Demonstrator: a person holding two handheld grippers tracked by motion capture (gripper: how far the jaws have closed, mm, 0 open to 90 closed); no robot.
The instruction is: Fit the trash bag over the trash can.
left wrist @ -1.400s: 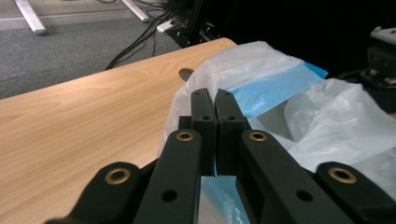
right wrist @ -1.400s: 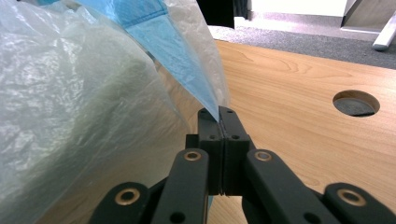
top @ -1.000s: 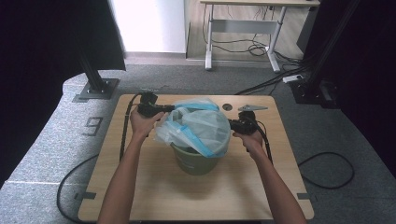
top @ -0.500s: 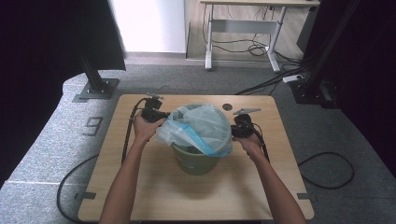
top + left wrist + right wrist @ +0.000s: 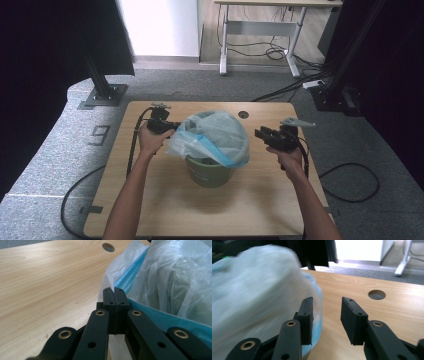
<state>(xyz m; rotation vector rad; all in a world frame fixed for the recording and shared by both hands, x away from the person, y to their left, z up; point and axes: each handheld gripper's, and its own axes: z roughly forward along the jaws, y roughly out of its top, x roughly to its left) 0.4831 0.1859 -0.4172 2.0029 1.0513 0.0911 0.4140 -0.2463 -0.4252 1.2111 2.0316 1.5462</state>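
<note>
We see the left claw (image 5: 115,293) pinching the rim of the translucent white-and-blue plastic bag (image 5: 212,137) draped over the green round bin (image 5: 209,171) mid-table (image 5: 165,210) — holding it taut | right claw (image 5: 325,312) spread, jaws just opened, nothing between, beside the bag | bin's inside hidden; right gripper view blurred

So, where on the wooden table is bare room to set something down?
Bare wood lies along the light wooden table near edge, below the green plastic bin, between the forearms. The middle is crowded: the translucent bag with blue rim, left gripper and right gripper.
</note>
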